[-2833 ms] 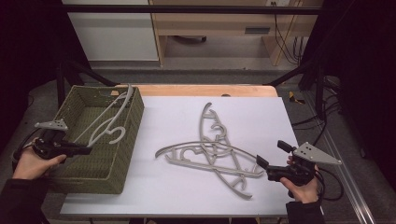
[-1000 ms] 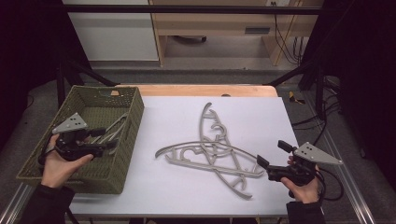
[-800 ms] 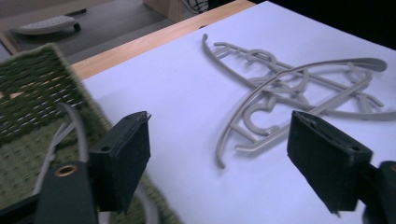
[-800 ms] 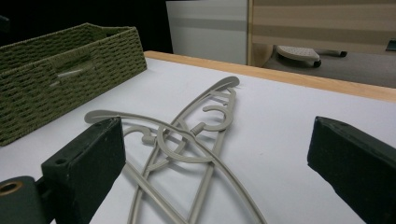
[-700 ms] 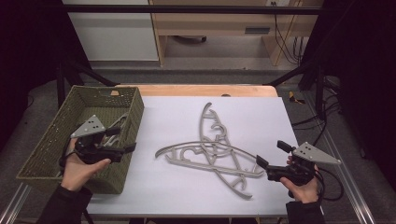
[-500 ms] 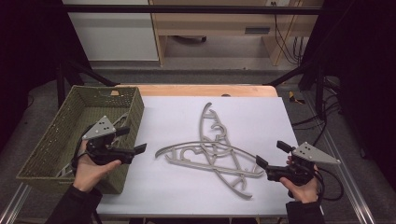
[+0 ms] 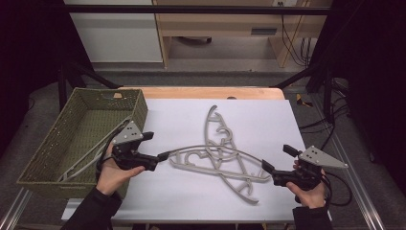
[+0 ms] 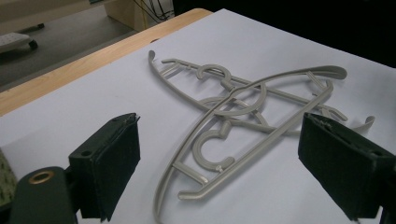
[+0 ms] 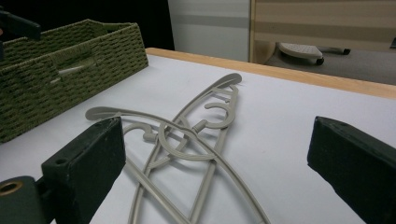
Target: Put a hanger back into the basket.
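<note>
One hanger (image 7: pixel 91 154) now in the basket (image 7: pixel 48 148); left gripper (image 7: pixel 155 146) (jaws wide, empty) has swung over to the hanger pile (image 7: pixel 218 155), right gripper (image 7: pixel 274 165) open, idle.

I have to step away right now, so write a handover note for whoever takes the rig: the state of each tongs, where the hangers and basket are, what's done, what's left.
Left tongs: open, empty, at the left end of the pile of grey plastic clothes hangers on the white table.
Right tongs: open, empty, at the pile's right end.
Done: one grey hanger lies inside the green woven basket at the table's left.
Left: the crossed hangers in the pile, seemingly three, likely go into the basket one at a time. The left tongs are placed to grip the nearest hanger end.
</note>
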`<action>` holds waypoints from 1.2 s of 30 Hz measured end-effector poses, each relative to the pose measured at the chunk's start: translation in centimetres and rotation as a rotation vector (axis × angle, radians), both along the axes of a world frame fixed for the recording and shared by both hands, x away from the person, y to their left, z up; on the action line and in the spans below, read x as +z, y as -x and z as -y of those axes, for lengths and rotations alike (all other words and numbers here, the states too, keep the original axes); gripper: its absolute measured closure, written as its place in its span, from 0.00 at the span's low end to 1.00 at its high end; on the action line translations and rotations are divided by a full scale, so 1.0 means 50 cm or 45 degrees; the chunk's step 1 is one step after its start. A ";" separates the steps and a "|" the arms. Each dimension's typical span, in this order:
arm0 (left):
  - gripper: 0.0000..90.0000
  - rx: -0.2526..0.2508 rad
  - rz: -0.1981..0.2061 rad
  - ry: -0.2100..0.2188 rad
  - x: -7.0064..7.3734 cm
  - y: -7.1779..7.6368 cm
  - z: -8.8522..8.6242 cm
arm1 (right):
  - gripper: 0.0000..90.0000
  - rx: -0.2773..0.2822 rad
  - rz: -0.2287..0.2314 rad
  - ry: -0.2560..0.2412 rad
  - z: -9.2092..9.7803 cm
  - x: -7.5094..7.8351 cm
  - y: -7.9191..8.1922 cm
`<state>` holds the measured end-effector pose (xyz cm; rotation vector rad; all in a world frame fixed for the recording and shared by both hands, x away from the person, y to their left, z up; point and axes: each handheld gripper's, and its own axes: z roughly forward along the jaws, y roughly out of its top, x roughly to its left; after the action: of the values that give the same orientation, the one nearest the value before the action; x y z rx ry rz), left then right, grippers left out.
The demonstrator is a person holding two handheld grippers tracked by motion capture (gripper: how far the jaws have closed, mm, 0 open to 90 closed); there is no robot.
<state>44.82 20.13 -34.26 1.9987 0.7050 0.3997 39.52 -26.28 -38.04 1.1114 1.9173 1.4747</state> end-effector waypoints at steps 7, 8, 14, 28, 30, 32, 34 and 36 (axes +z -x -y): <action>0.15 -0.023 -0.018 -0.024 -0.014 -0.025 0.043 | 0.05 0.000 -0.004 0.000 -0.002 -0.002 -0.002; 0.15 -0.026 -0.027 -0.036 -0.018 -0.032 0.049 | 0.05 0.001 -0.005 -0.002 -0.002 -0.002 -0.002; 0.17 -0.023 -0.067 -0.080 -0.046 -0.067 0.082 | 0.05 0.008 -0.006 0.002 -0.003 -0.003 -0.002; 0.31 -0.007 -0.167 -0.262 -0.141 -0.146 0.153 | 0.05 0.017 -0.013 0.004 -0.009 -0.006 -0.005; 0.34 -0.008 -0.185 -0.275 -0.156 -0.157 0.161 | 0.05 0.020 -0.017 0.006 -0.010 -0.007 -0.006; 0.38 -0.013 -0.201 -0.307 -0.169 -0.166 0.168 | 0.05 0.024 -0.021 0.005 -0.010 -0.007 -0.006; 0.41 -0.033 -0.226 -0.315 -0.181 -0.175 0.175 | 0.05 0.025 -0.022 0.008 -0.011 -0.008 -0.007; 0.44 -0.033 -0.224 -0.346 -0.195 -0.186 0.182 | 0.05 0.027 -0.022 0.004 -0.011 -0.007 -0.006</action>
<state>54.13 11.05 -44.03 2.3186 0.7658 0.3197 39.84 -25.75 -38.40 1.1092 1.9481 1.4773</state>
